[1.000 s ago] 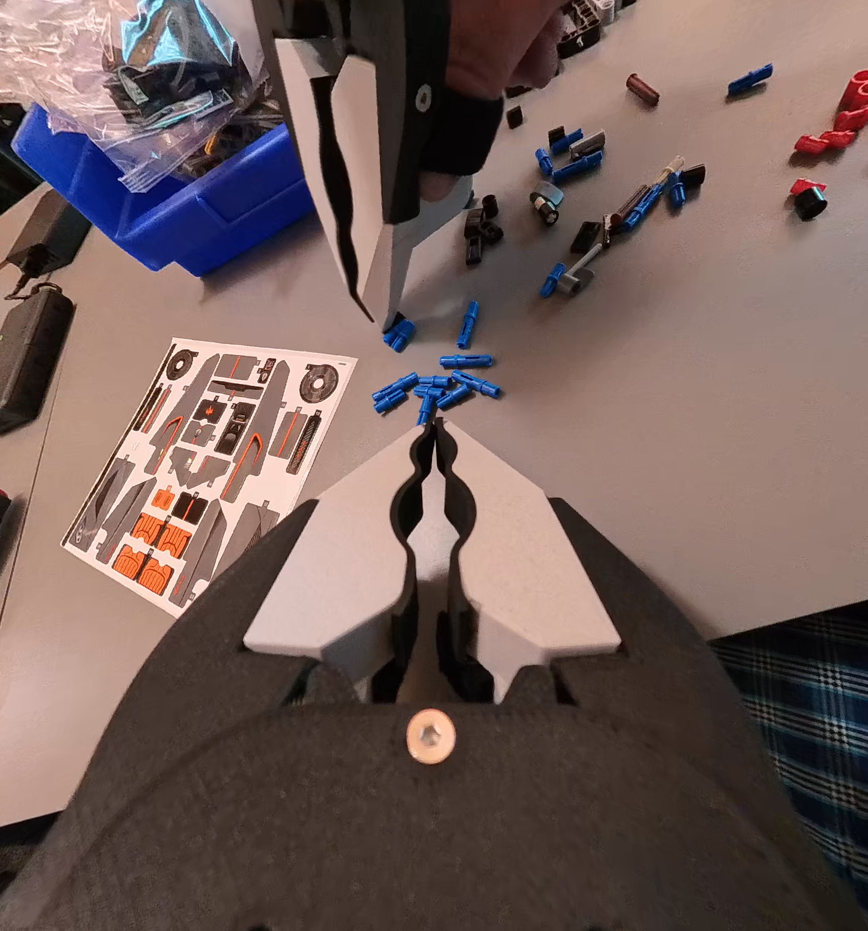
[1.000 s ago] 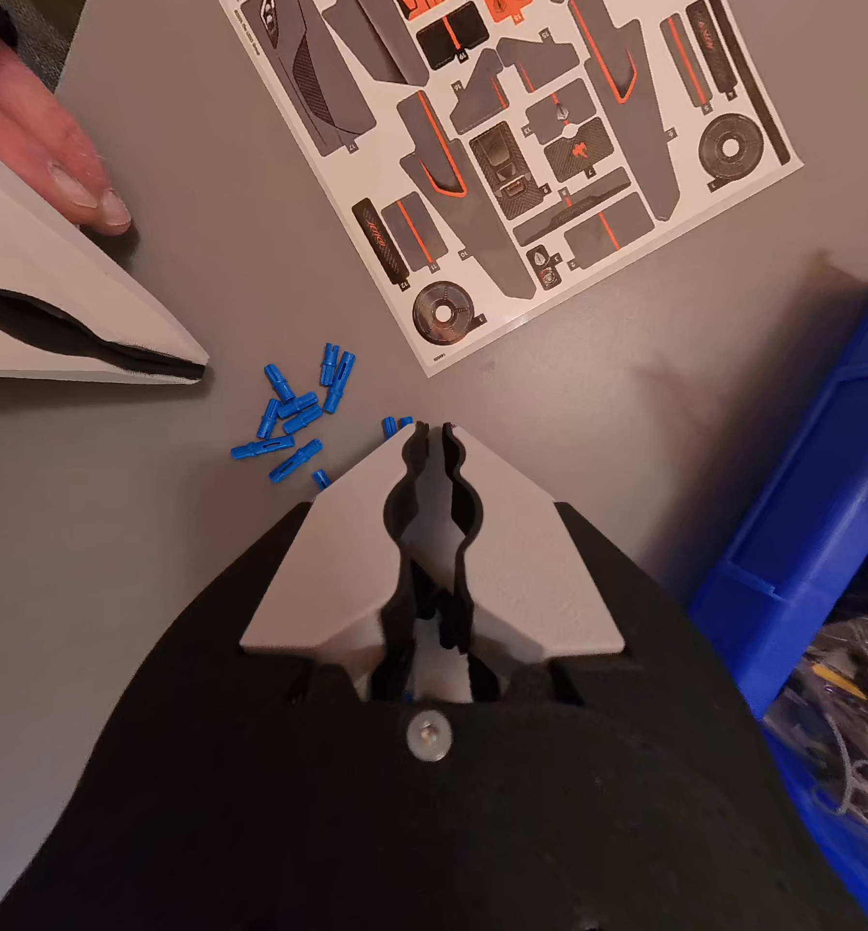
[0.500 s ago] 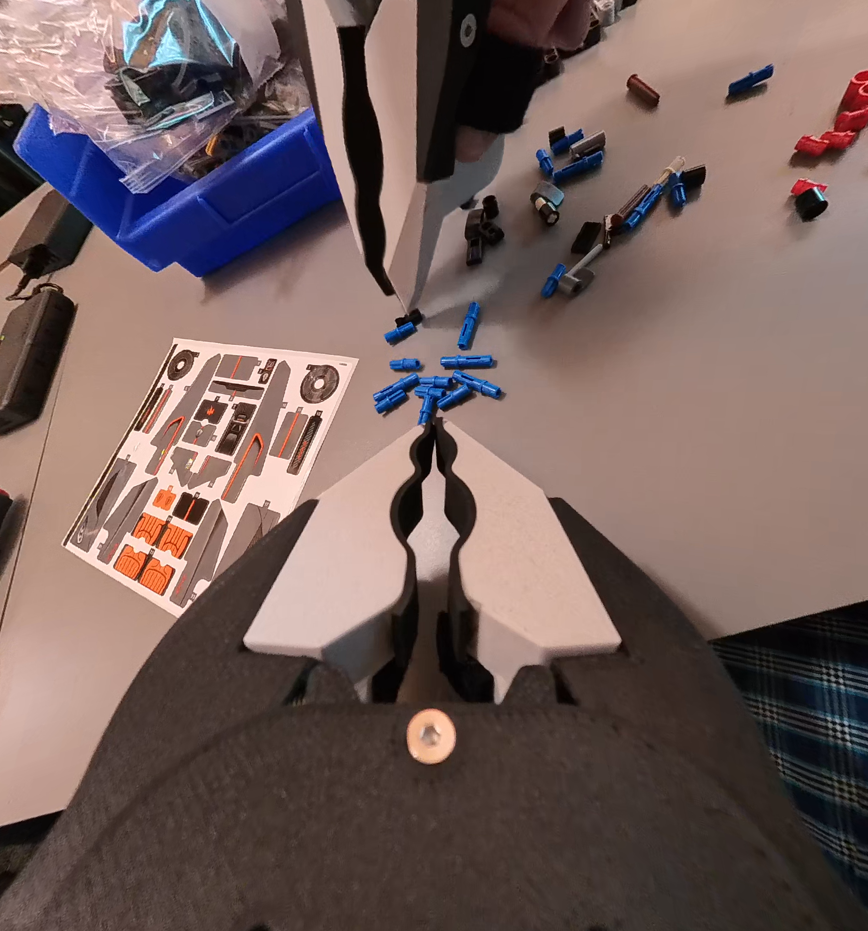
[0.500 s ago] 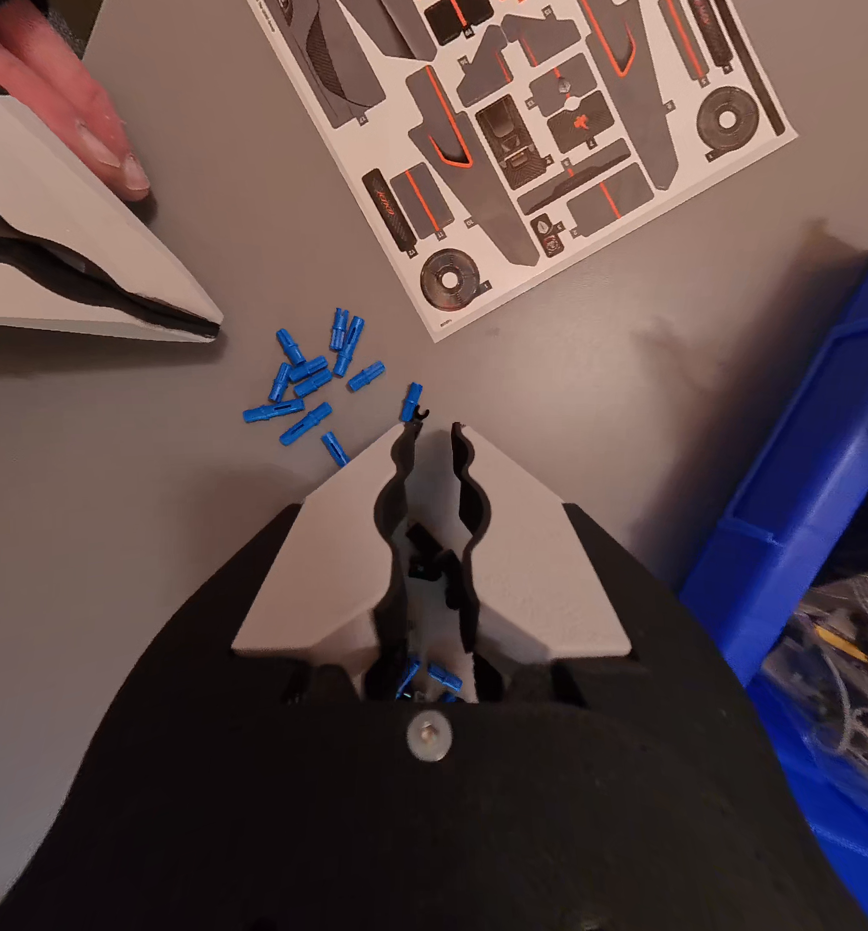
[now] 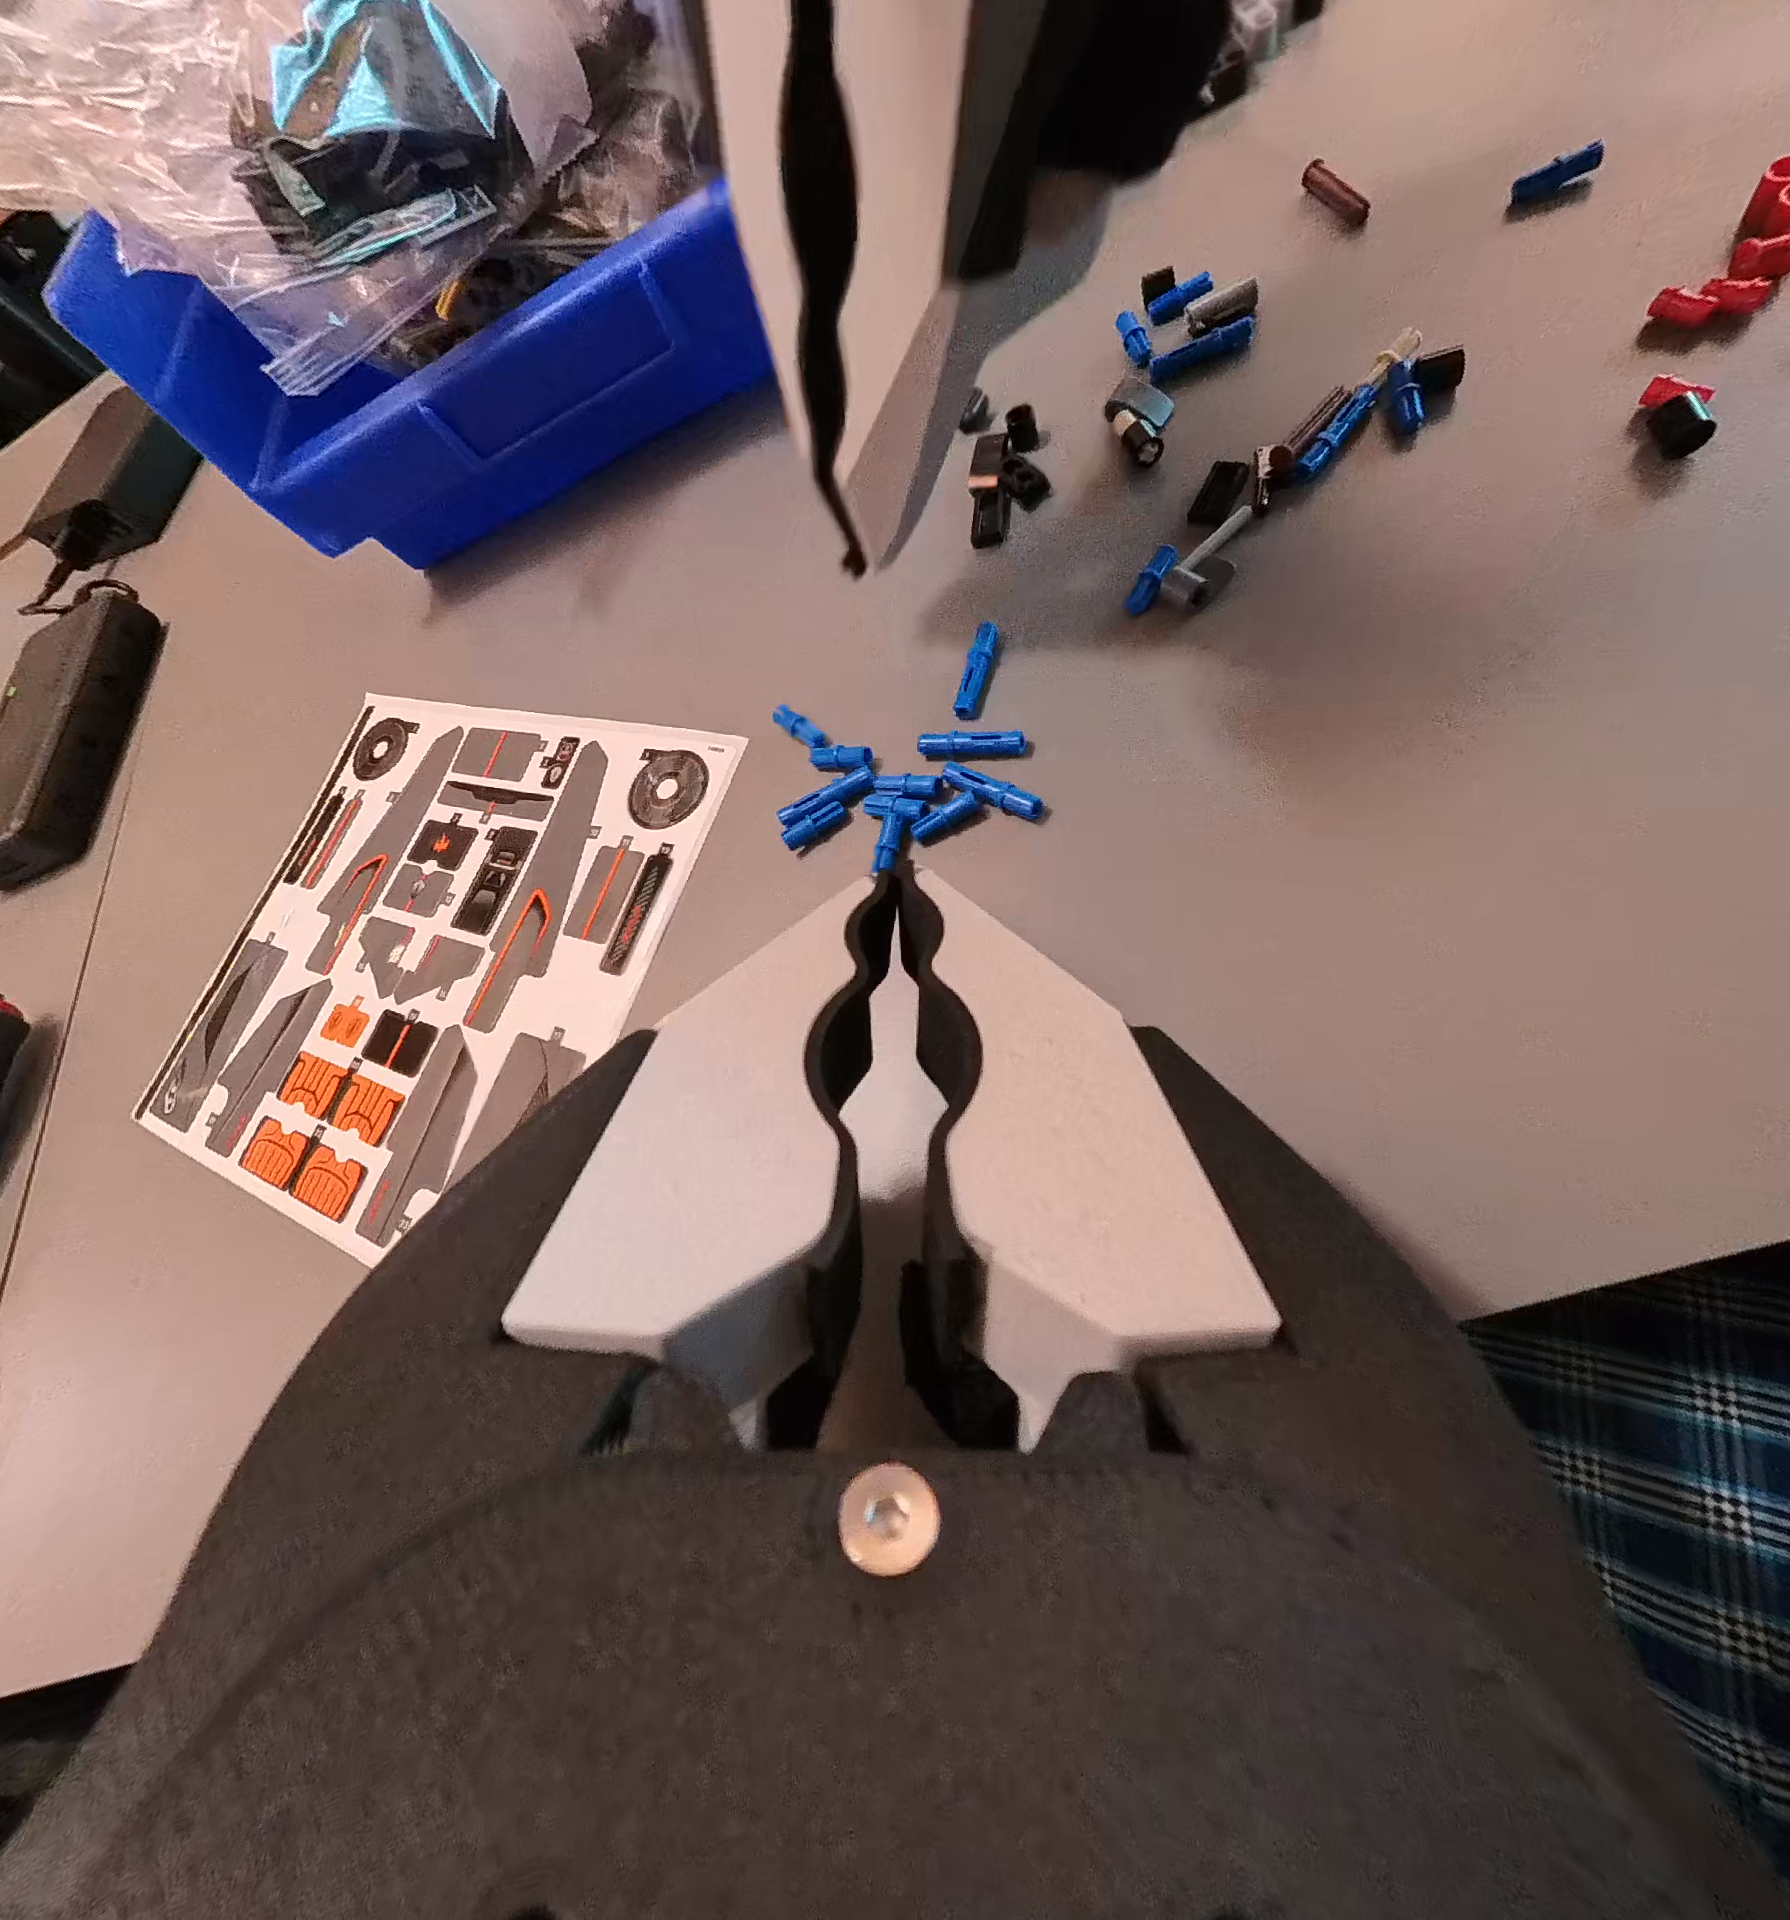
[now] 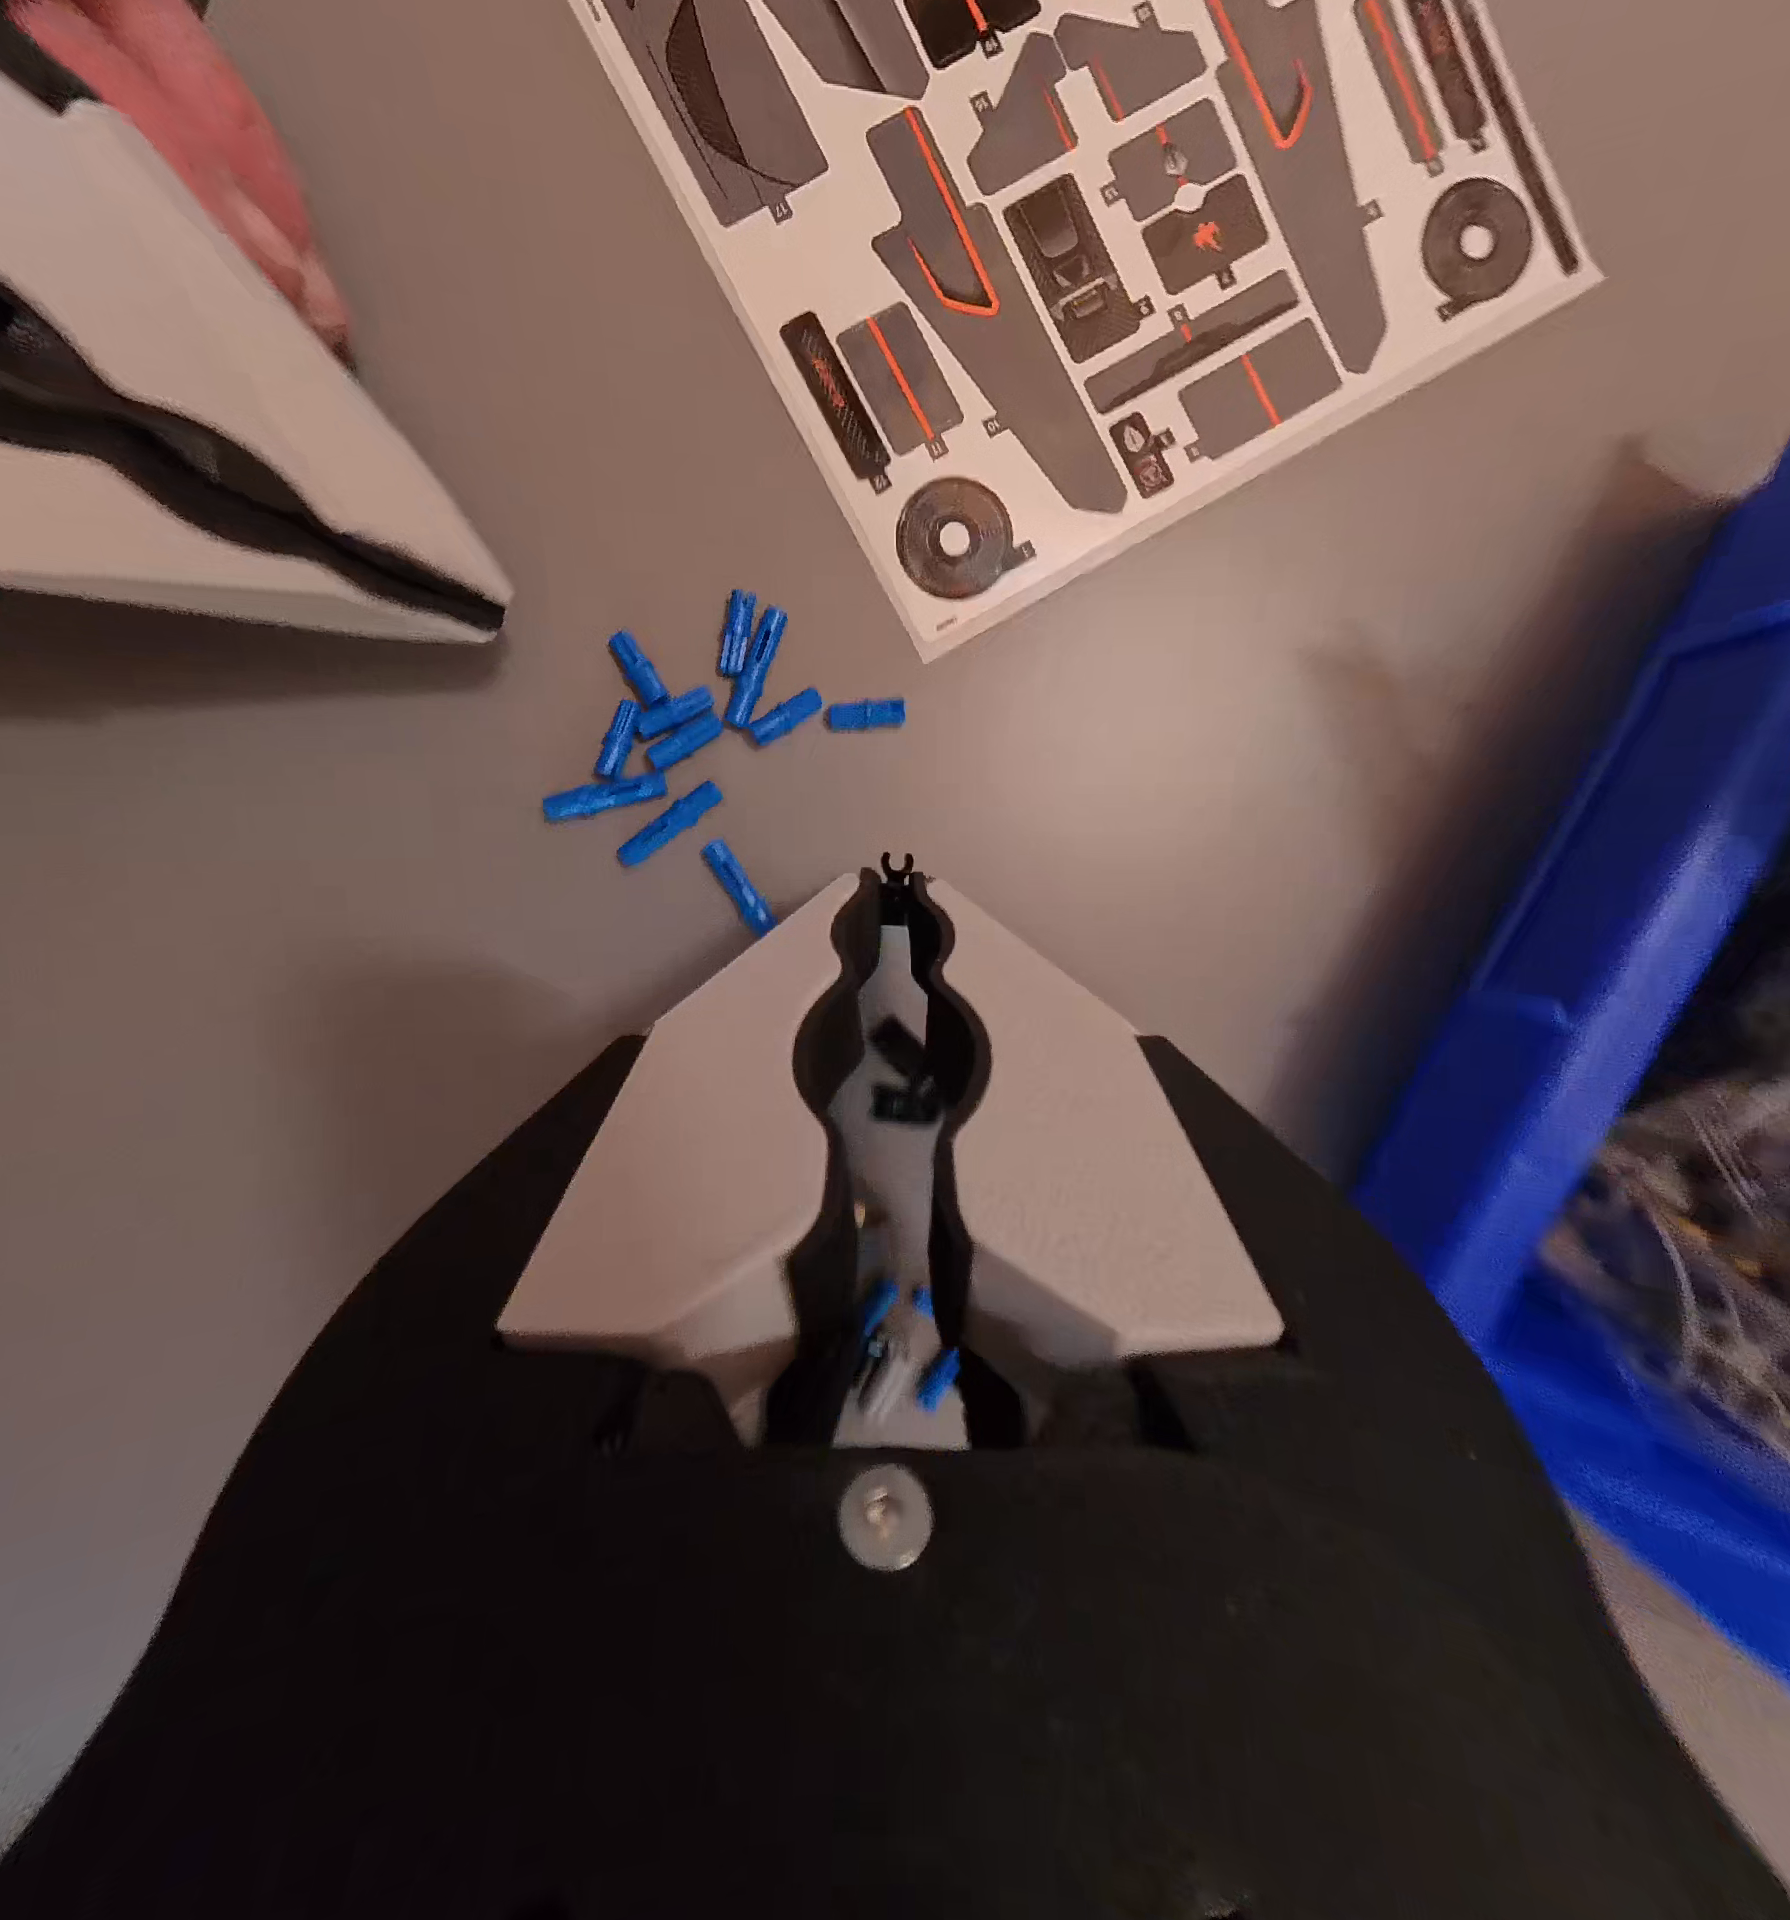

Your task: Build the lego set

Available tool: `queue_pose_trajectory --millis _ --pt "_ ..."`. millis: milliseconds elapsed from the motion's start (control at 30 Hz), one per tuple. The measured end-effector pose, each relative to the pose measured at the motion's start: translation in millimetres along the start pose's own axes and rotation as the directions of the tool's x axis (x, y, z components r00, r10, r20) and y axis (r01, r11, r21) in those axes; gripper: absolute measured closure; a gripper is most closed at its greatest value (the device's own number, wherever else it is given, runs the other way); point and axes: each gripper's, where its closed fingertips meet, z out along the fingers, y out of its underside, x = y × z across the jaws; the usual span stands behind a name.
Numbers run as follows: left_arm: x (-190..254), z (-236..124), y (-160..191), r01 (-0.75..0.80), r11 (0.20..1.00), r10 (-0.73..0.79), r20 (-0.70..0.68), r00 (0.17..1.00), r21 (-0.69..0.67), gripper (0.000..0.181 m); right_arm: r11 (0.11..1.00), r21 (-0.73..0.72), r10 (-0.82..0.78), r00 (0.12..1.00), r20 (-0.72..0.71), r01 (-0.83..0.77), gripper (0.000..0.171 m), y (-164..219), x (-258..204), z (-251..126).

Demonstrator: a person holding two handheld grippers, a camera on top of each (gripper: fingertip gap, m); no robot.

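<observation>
On the grey table (image 5: 1390, 935): a loose cluster of small blue plastic connector pins (image 5: 901, 795), lying flat and partly touching one another, just past the left tool's tips.
Left tool (image 5: 888, 876): grey wedge-shaped fingers on a black body, tips drawn together with no visible gap; nothing is seen between them, and the nearest blue pin lies right at the tips, though contact cannot be told.
Right tool (image 6: 896, 878): same build, jaws nearly closed, pinching a tiny black clip piece (image 6: 897, 865) whose forked end sticks out past the tips; it hangs above the table just beside the pin cluster.
Right tool in the left view (image 5: 849, 556): points steeply down from the far side, its tips above the table between the pins and a scatter of black parts.
Sticker sheet (image 5: 444, 966): white rectangular sheet with grey, black and orange shapes, flat on the table, left of the pins.
Blue plastic bin (image 5: 517, 384): far left, holding clear crinkled bags of dark parts (image 5: 278, 156).
Mixed loose parts (image 5: 1234, 416): black, grey and blue pieces, far right of the pins.
Red pieces (image 5: 1764, 249): at the far right edge, well apart from the pins.
Black power adapter (image 5: 49, 738): left edge of the table.
</observation>
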Motion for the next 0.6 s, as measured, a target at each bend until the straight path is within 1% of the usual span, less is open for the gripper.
queue_pose_trajectory --millis 133,200,267,367,467,533,600 --pt "-1.0 0.6 -0.4 0.01 1.0 -0.01 0.0 1.0 0.005 0.181 0.999 0.014 0.038 0.998 -0.051 -0.037 0.17 21.2 -4.2 -47.0" --pt "0.2 1.0 -0.2 0.008 1.0 -0.008 -0.003 1.0 0.002 0.181 0.996 -0.004 0.088 0.991 -0.097 -0.089 0.169 49.1 -1.7 -74.4" --pt "0.9 0.5 -1.2 0.006 1.0 -0.006 -0.002 1.0 0.005 0.181 0.984 -0.012 0.175 0.975 -0.14 -0.179 0.17 86.2 2.4 -103.2" --pt "1.3 0.5 -2.6 0.002 1.0 -0.002 0.002 1.0 0.005 0.181 0.941 -0.011 0.326 0.918 -0.227 -0.337 0.17 154.3 9.2 -149.3" --pt "3.0 2.3 -2.8 -0.01 1.0 0.01 0.004 1.0 -0.002 0.181 0.881 -0.015 0.44 0.831 -0.34 -0.473 0.17 226.7 12.3 -193.5" --pt "5.1 3.1 -3.8 -0.019 1.0 0.019 0.004 1.0 -0.005 0.181 0.831 0.008 0.516 0.765 -0.386 -0.556 0.17 265.8 11.9 -216.7" --pt "7.3 2.7 -4.9 -0.031 0.999 0.031 0.006 1.0 -0.008 0.181 0.792 0.005 0.551 0.712 -0.436 -0.61 0.17 302.9 10.8 -235.1"
